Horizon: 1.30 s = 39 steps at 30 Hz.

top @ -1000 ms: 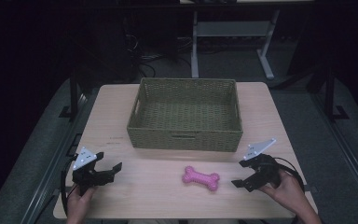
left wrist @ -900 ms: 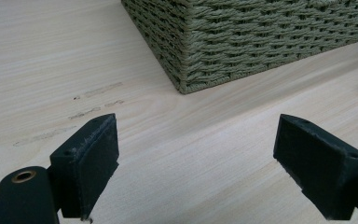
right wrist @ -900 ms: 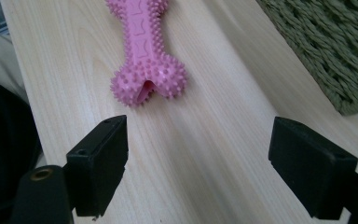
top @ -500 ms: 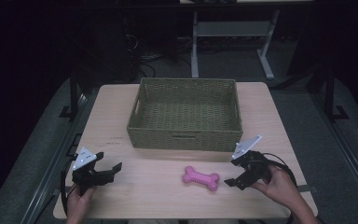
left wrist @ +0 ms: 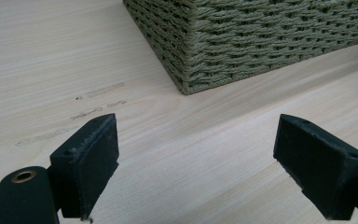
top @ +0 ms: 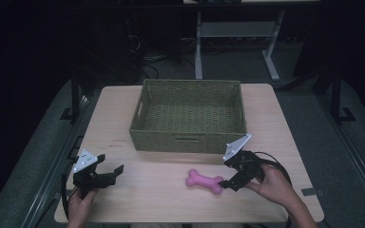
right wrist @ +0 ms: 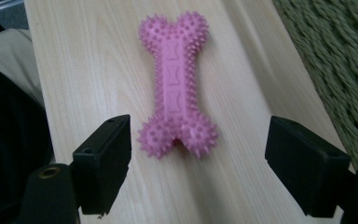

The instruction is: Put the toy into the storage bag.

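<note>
Pale tabletop (top: 171, 199) lower-centre bears a spiky pink bone (right wrist: 176, 86); both wide-open grippers, right gripper (top: 229, 183) and left gripper (top: 114, 173), risk nudging it.

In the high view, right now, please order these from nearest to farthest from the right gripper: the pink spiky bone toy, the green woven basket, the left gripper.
1. Pink spiky bone toy: just left of the right gripper.
2. Green woven basket: behind it, mid-table.
3. Left gripper: far left, near edge.

Left gripper (top: 108, 172): jaws wide apart, held low by the left hand (top: 78, 204).
Right gripper (top: 228, 182): jaws wide apart, held by the right hand (top: 272, 186).
</note>
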### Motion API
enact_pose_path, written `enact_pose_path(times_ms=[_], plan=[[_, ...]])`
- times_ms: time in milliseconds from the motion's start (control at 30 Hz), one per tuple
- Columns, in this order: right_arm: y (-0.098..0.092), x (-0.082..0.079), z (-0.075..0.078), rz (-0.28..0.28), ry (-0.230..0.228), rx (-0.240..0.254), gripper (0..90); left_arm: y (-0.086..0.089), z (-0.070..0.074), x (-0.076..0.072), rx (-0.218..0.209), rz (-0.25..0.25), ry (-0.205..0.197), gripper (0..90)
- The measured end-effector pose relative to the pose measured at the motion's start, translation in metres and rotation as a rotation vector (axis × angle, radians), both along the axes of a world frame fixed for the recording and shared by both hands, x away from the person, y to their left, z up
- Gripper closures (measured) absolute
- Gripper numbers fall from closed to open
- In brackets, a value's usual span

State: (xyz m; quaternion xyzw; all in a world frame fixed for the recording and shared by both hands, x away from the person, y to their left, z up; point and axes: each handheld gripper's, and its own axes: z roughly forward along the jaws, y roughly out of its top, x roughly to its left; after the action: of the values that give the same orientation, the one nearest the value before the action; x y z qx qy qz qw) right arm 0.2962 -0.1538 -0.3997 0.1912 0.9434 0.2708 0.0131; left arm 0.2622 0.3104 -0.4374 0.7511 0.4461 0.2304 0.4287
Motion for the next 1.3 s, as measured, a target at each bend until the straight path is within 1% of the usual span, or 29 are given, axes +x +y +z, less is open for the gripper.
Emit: enact_pose_path(times_ms=[33, 67, 200, 300, 333, 367, 467, 533, 600, 733, 900, 933, 1033, 1100, 1300], plan=[[0.0, 0.0, 0.0, 0.0, 0.0, 0.0, 22.3, 0.0, 0.0, 0.0, 0.0, 0.0, 0.0, 13.4], [0.006, 0.001, 0.0, 0.015, 0.0, -0.008, 22.8, 0.001, 0.0, 0.0, 0.0, 0.001, 0.0, 13.4], [0.016, 0.003, -0.001, 0.033, 0.003, -0.015, 23.3, 0.001, 0.0, 0.0, -0.004, 0.001, 0.0, 13.4], [0.024, 0.004, -0.003, 0.045, 0.005, -0.032, 24.3, 0.0, 0.0, 0.0, -0.006, 0.0, -0.003, 13.3], [0.024, 0.004, -0.003, 0.045, 0.005, -0.032, 24.3, 0.0, 0.0, 0.0, -0.006, 0.0, -0.003, 13.4], [0.029, 0.005, -0.005, 0.058, 0.009, -0.041, 25.2, 0.0, 0.0, 0.0, -0.005, 0.0, -0.001, 13.4], [0.037, 0.005, -0.008, 0.077, 0.013, -0.053, 27.1, 0.0, 0.0, 0.0, -0.009, 0.002, -0.002, 13.4], [0.041, 0.006, -0.009, 0.085, 0.015, -0.056, 29.6, 0.0, 0.0, 0.0, -0.006, 0.001, 0.0, 13.4], [0.043, 0.006, -0.01, 0.085, 0.02, -0.059, 29.7, 0.0, 0.0, 0.0, -0.005, 0.001, 0.0, 13.4], [0.053, 0.009, -0.015, 0.105, 0.03, -0.081, 32.2, 0.001, 0.0, 0.001, -0.006, 0.0, 0.0, 13.4], [0.059, 0.01, -0.019, 0.118, 0.036, -0.097, 36.3, 0.001, 0.0, 0.0, -0.009, 0.001, -0.001, 13.4], [0.062, 0.011, -0.021, 0.127, 0.034, -0.106, 38.5, 0.001, 0.0, 0.001, -0.007, 0.001, 0.0, 13.4], [0.065, 0.011, -0.025, 0.138, 0.028, -0.128, 40.7, 0.002, 0.0, 0.0, -0.009, 0.005, 0.0, 13.3], [0.067, 0.011, -0.027, 0.148, 0.029, -0.135, 43.6, 0.002, 0.0, 0.0, -0.009, 0.005, -0.002, 13.4], [0.071, 0.012, -0.03, 0.155, 0.02, -0.149, 48.2, 0.002, 0.001, 0.0, -0.009, 0.005, -0.001, 13.4]])
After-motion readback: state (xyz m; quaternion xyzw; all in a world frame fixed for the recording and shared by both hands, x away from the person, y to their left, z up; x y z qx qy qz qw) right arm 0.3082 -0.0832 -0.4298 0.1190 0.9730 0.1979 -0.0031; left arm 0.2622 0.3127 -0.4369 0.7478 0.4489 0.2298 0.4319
